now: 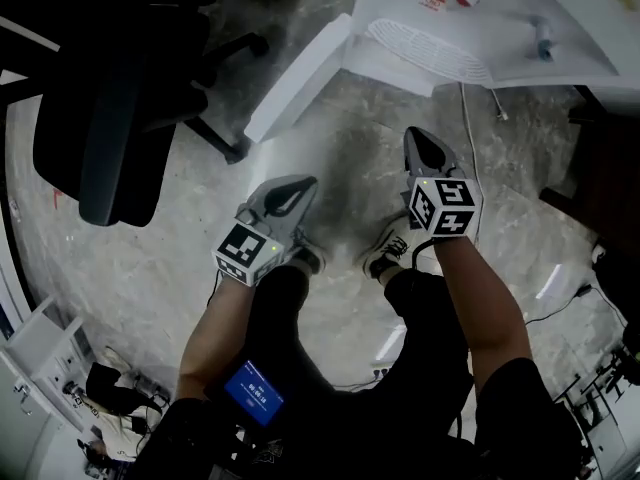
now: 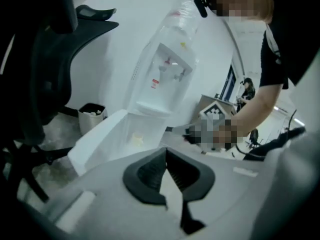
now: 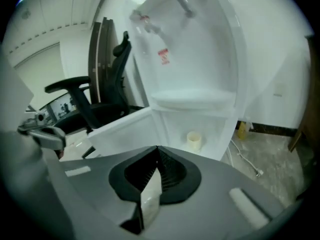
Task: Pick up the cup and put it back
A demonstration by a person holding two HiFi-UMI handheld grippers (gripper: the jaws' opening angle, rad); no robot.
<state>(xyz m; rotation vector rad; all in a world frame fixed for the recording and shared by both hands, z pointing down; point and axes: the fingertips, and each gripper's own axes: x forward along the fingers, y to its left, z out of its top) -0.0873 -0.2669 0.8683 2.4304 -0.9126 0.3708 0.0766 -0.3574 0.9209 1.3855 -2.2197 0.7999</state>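
The small pale cup (image 3: 193, 140) stands inside the open lower compartment of the white water dispenser (image 3: 195, 59); the left gripper view shows the cup (image 2: 136, 140) as a faint shape. My right gripper (image 3: 157, 150) is shut with nothing between its jaws, held up in front of the compartment and apart from the cup. My left gripper (image 2: 165, 152) is shut too and holds nothing. From the head view both hang above the floor over my shoes, left gripper (image 1: 303, 182) and right gripper (image 1: 413, 134), short of the dispenser (image 1: 440, 38). No cup shows in that view.
The dispenser's door (image 1: 298, 78) swings open toward the left. A black office chair (image 1: 110, 118) stands at the left. A small bin (image 2: 91, 116) sits beside the dispenser. A white cable with a plug (image 3: 246, 160) lies on the floor at the right.
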